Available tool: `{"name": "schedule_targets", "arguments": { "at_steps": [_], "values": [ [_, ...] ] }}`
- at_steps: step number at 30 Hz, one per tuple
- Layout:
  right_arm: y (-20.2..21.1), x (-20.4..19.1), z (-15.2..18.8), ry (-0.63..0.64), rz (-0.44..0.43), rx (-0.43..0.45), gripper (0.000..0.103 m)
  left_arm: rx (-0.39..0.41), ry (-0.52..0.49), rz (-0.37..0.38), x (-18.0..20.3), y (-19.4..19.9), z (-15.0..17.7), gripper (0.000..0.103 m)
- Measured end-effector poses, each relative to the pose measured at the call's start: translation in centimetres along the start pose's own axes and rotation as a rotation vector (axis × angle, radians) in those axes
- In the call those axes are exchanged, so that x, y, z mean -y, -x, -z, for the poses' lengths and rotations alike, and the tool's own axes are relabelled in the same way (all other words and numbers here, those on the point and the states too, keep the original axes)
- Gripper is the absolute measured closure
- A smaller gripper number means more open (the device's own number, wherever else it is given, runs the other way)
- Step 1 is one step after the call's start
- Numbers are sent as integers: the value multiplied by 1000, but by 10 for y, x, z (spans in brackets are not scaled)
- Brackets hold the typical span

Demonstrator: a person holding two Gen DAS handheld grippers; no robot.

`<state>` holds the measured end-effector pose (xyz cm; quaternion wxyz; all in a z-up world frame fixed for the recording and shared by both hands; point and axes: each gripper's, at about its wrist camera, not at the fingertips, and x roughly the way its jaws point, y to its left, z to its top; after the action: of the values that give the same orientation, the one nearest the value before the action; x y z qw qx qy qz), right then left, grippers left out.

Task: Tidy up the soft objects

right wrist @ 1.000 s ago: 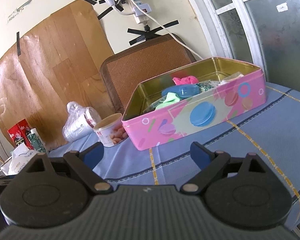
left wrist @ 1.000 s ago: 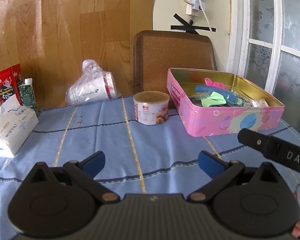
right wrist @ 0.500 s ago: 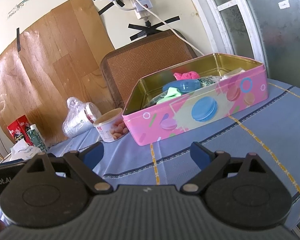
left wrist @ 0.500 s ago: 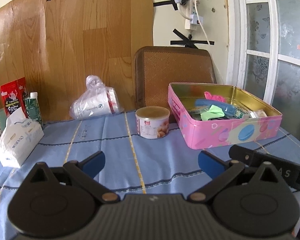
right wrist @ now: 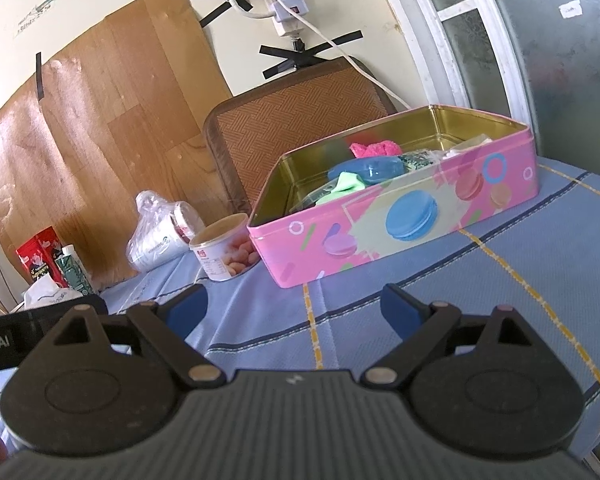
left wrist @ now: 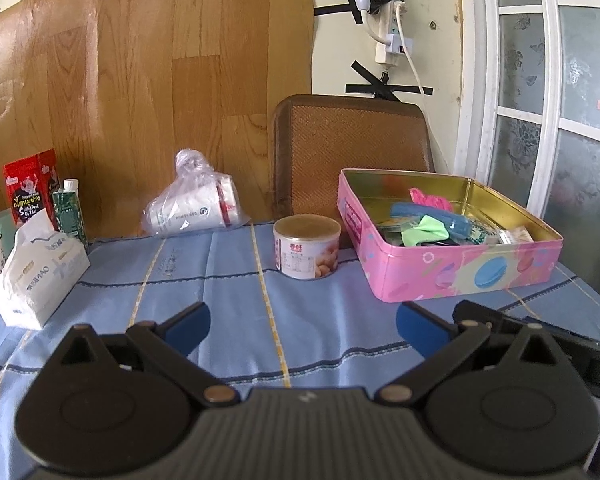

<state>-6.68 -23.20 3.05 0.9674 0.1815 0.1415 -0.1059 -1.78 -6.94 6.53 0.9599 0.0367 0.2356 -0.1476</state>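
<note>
A pink tin box (left wrist: 456, 276) (right wrist: 400, 220) stands open on the blue tablecloth. Inside lie a pink fuzzy piece (left wrist: 430, 201) (right wrist: 374, 148), a blue piece (left wrist: 428, 214) (right wrist: 370, 168), a light green piece (left wrist: 426, 232) (right wrist: 344, 184) and some packets. My left gripper (left wrist: 302, 326) is open and empty, well in front of the tin, above the cloth. My right gripper (right wrist: 294, 306) is open and empty, in front of the tin's near corner.
A round can (left wrist: 306, 246) (right wrist: 224, 252) stands left of the tin. A plastic bag of paper cups (left wrist: 196, 210), a tissue pack (left wrist: 40, 276), a green carton (left wrist: 68, 212) and a red box (left wrist: 30, 188) sit at the back left. A brown chair back (left wrist: 352, 148) stands behind the table.
Both grippers have pulled back from the tin and tilted upward, showing more of the wall. Both stay open and empty. Nothing on the table has moved.
</note>
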Motion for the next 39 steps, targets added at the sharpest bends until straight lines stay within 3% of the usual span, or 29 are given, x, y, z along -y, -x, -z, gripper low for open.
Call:
{"name": "schedule_targets", "arguments": {
  "at_steps": [25,39],
  "values": [
    [0,-6,1,49,-11,-4,7,-56,-17,6,0,-2,-4,0],
    [2,-8,-1,54,-7,15,7,-59,-12,-53,-5,2,-11,0]
  ]
}}
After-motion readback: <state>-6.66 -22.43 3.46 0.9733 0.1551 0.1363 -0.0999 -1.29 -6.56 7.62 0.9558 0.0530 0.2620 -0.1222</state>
